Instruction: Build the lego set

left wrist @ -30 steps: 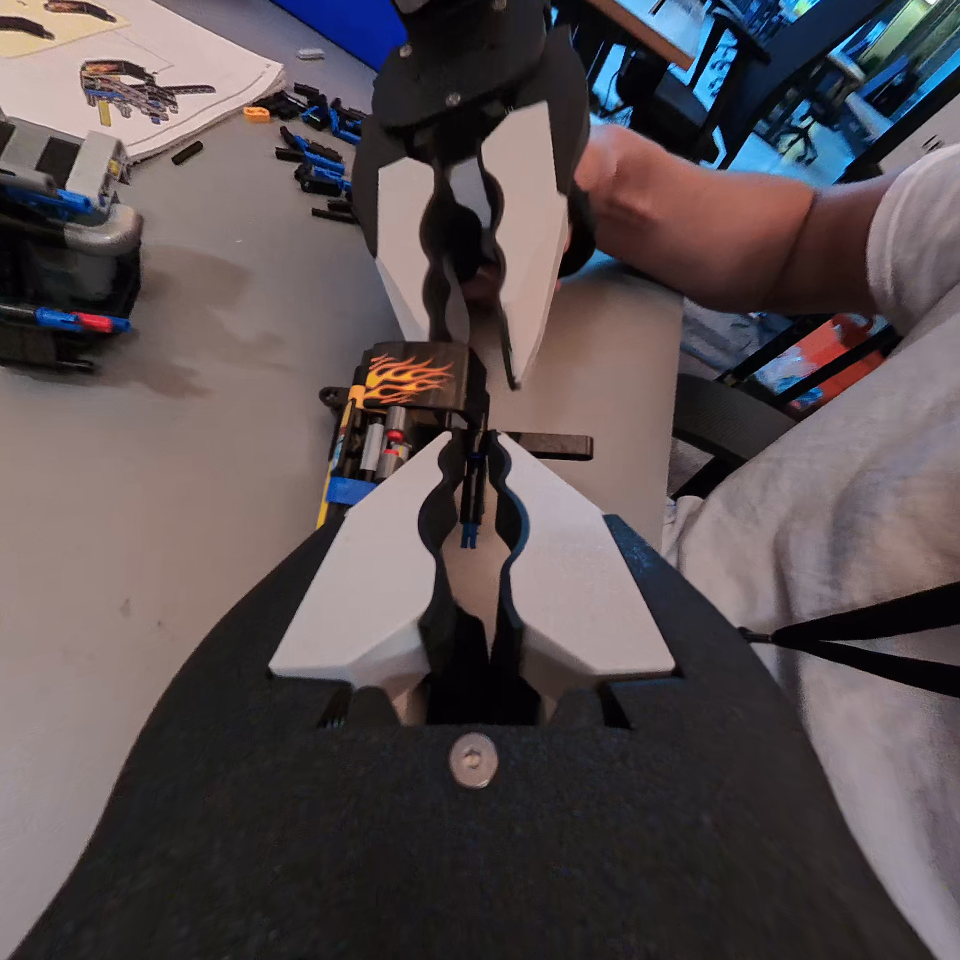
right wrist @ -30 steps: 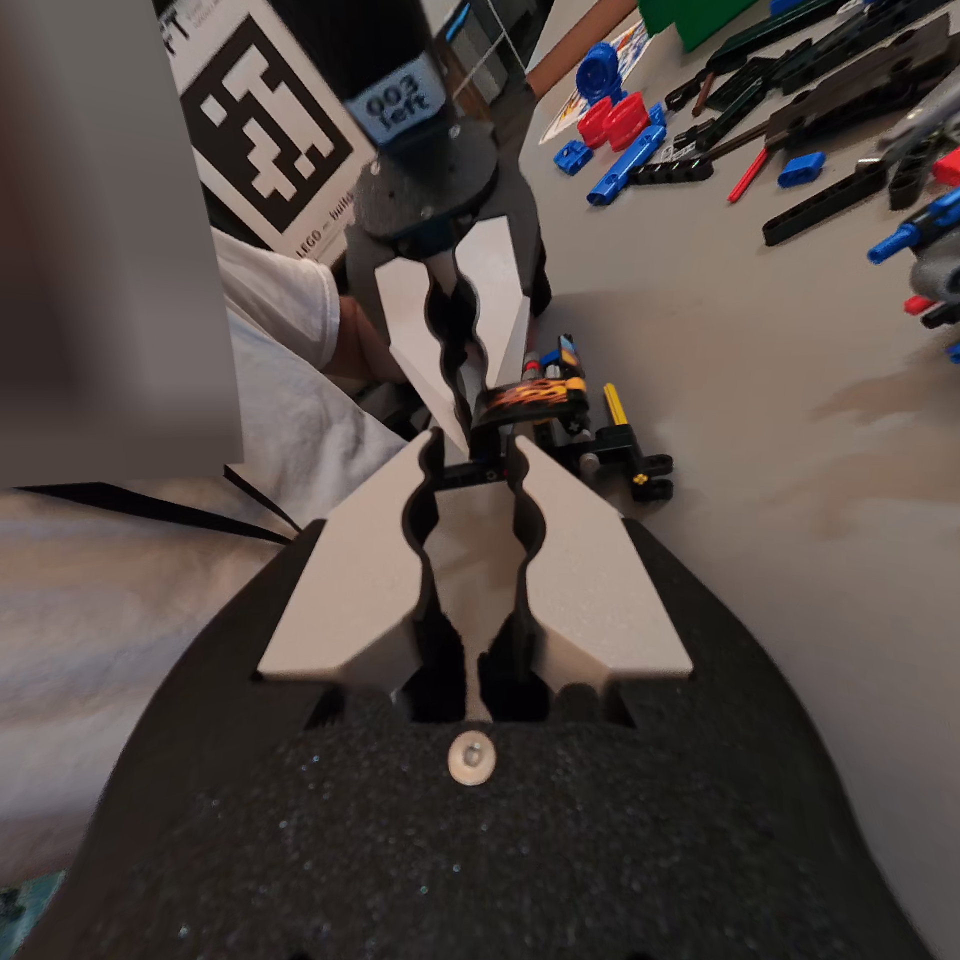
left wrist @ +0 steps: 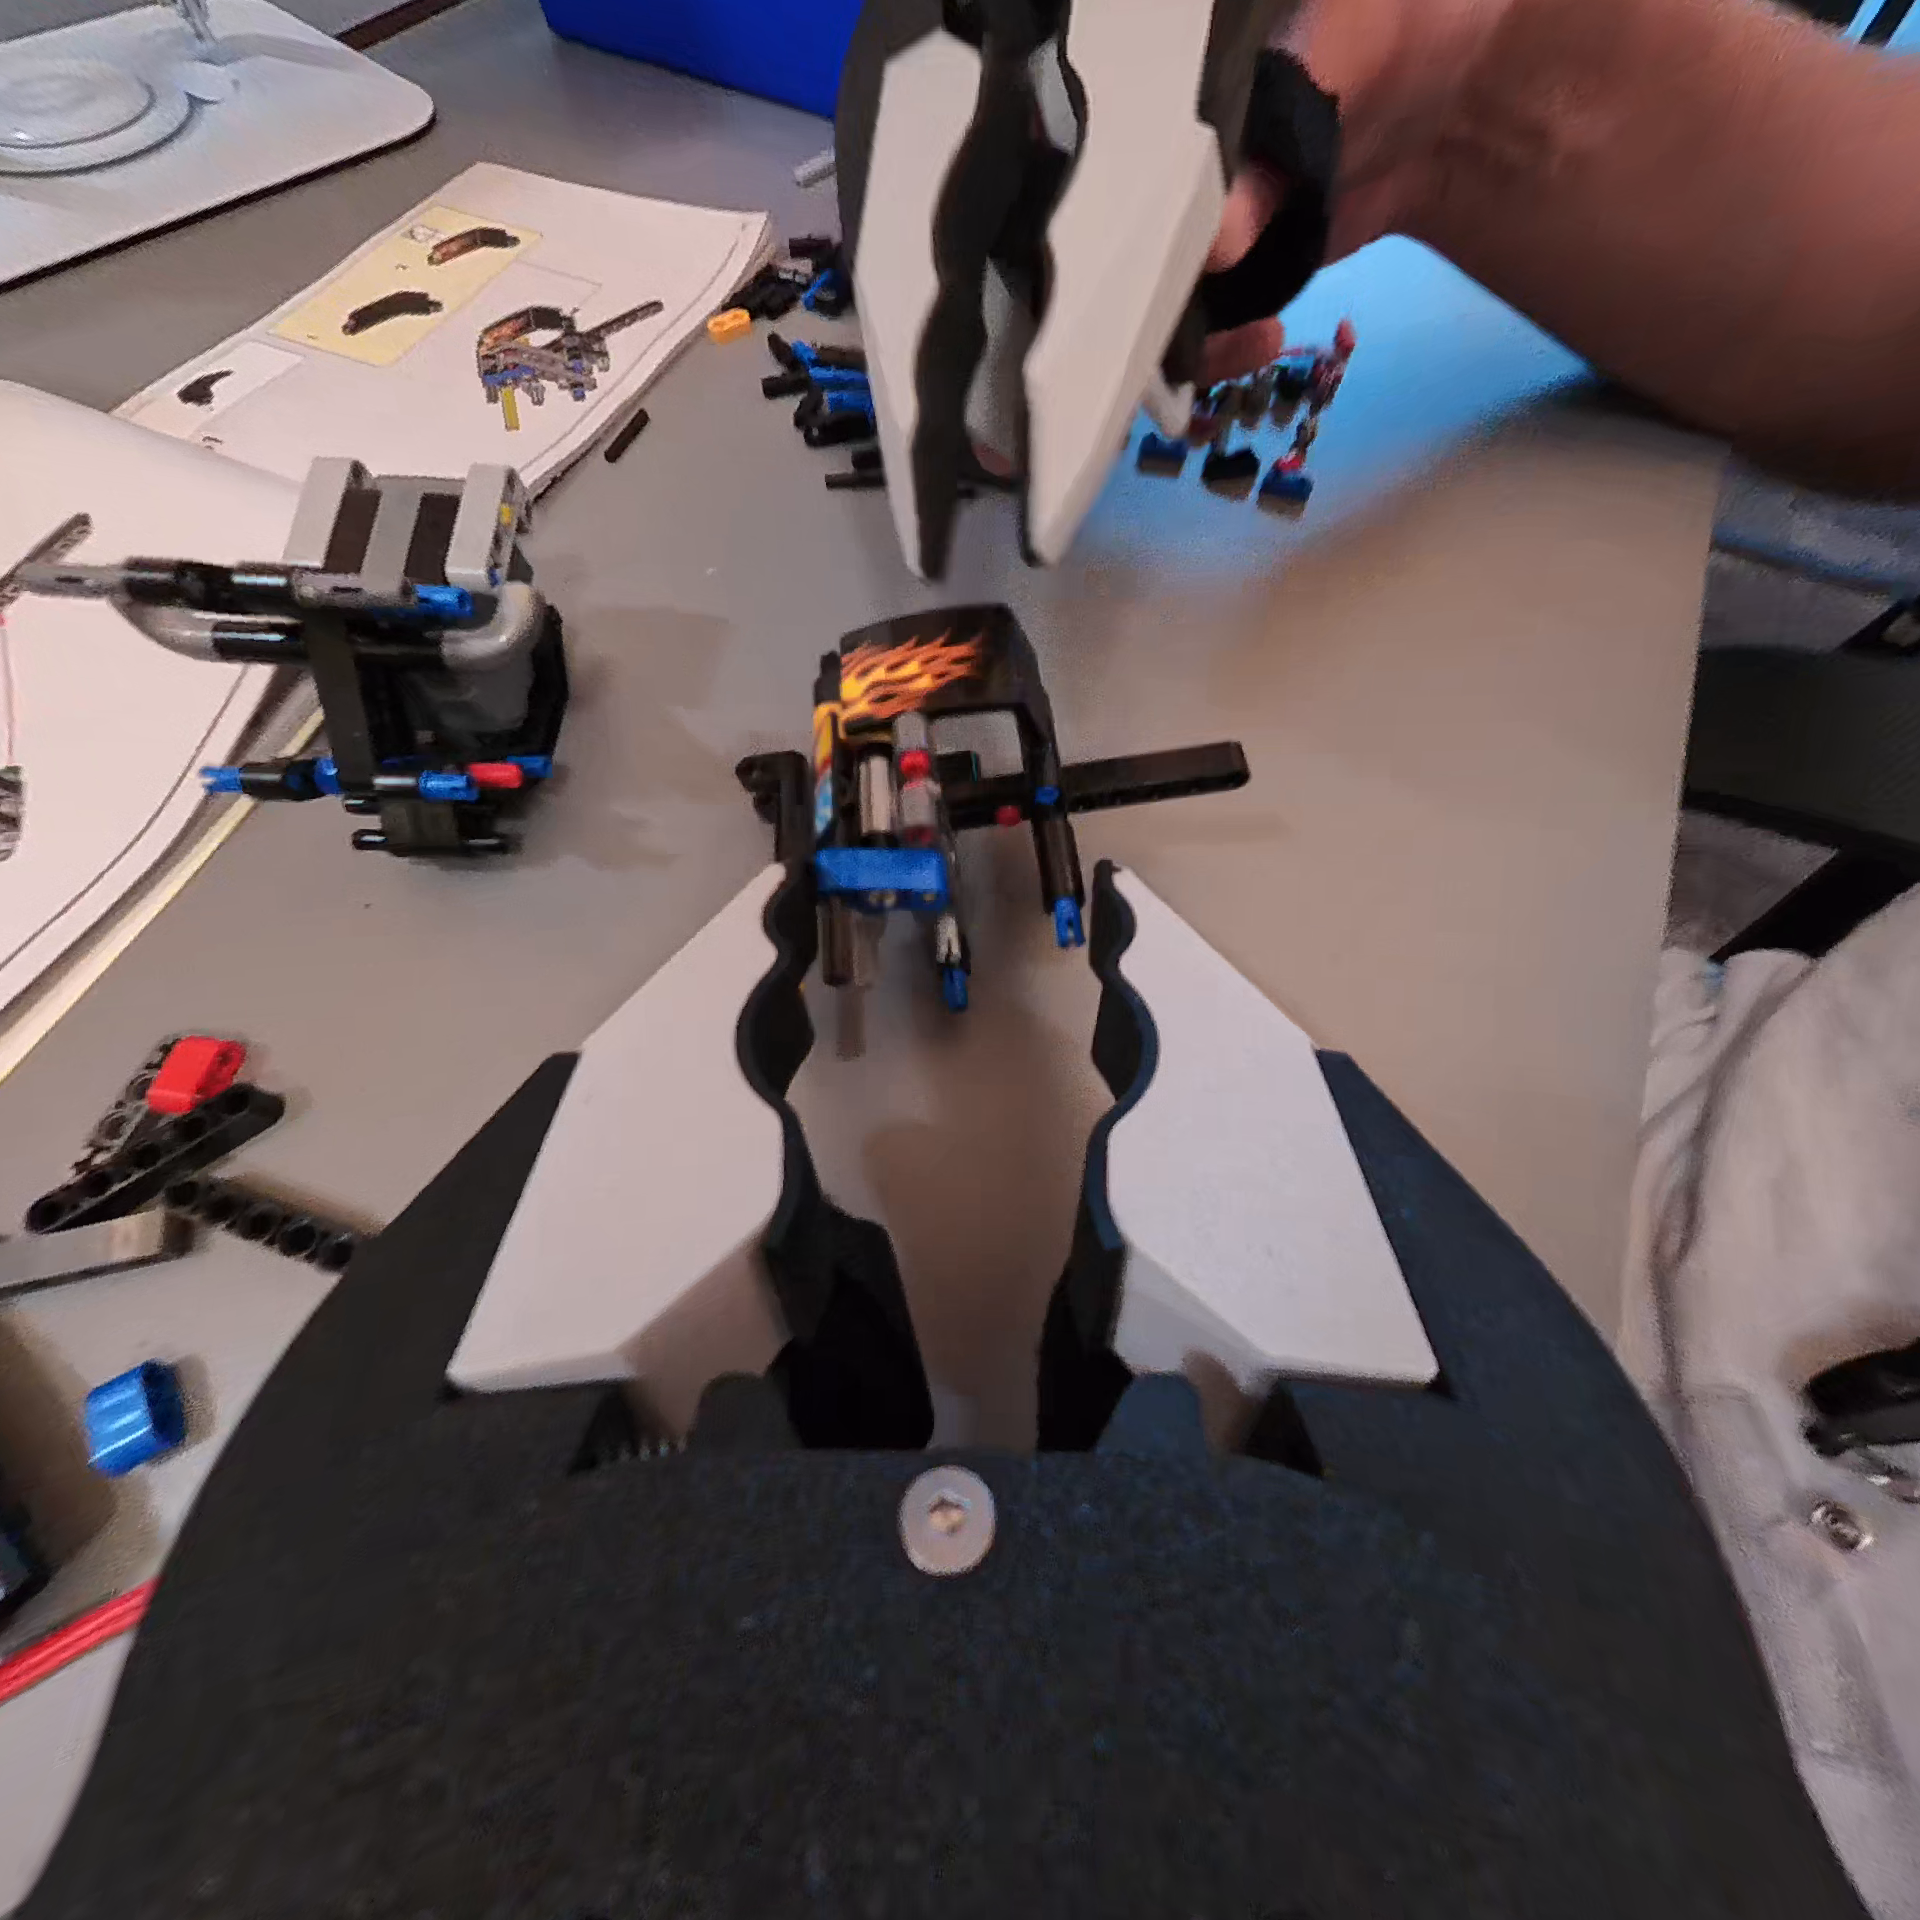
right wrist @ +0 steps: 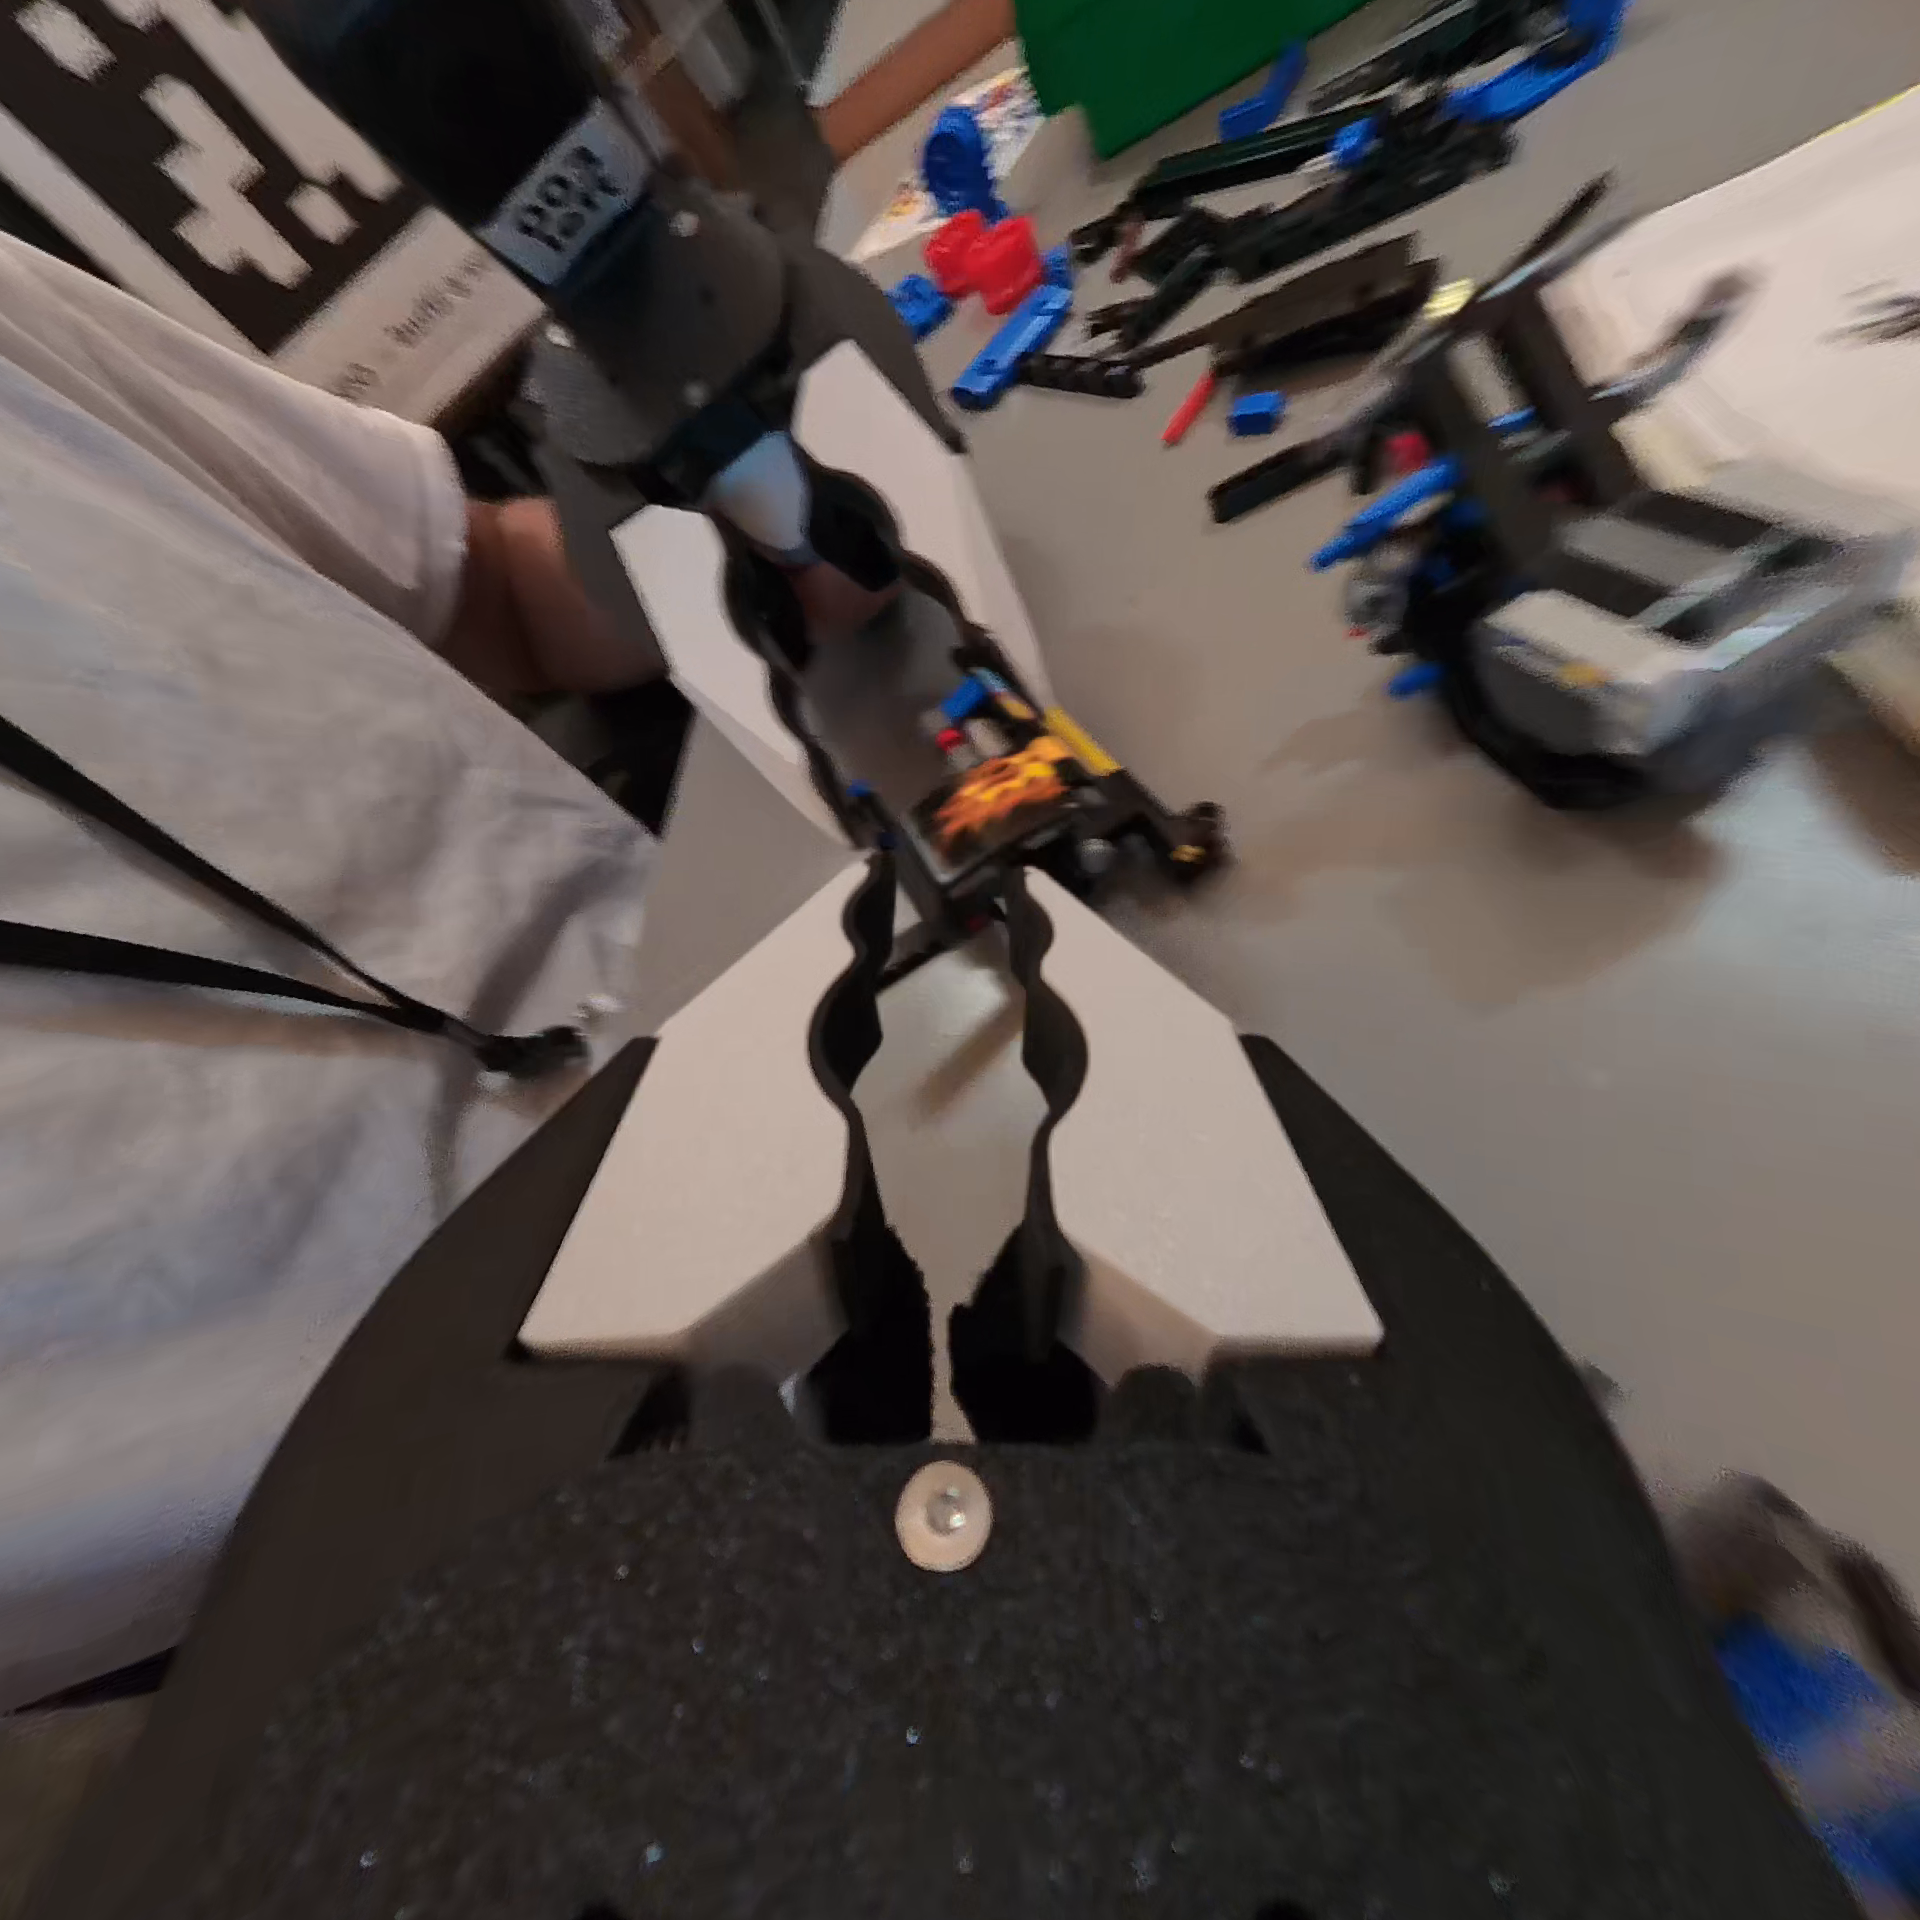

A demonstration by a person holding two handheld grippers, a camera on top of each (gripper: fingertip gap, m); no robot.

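On the grey table [left wrist: 1403,727], centre of the left wrist view, the flame-panel subassembly [left wrist: 925,748] is seen resting free, with its black beam [left wrist: 1153,769] sticking out to the right. The left gripper [left wrist: 940,914] is spread wide, nothing held, its tips just beside the near end of the subassembly. The right gripper [right wrist: 940,904] is narrowed but not closed, empty as far as can be judged; in its own view its tips sit at the black beam end, contact can't be confirmed through the blur.

Step judged: regrasp of the subassembly for the next fit.
- Solid beams should be gripped, not the loose blue pins [left wrist: 1062,920] or the stickered panel.
- One gripper is best used as a brace, the other for the push.

Surroundings:
- The bigger grey/black build [left wrist: 416,665] is parked far left.
- The instruction booklet [left wrist: 468,322] lies open behind it.
- Loose black, blue and red parts [right wrist: 1195,312] are scattered across the far side of the table.
- The table edge is close on the right, so there is drop risk there.
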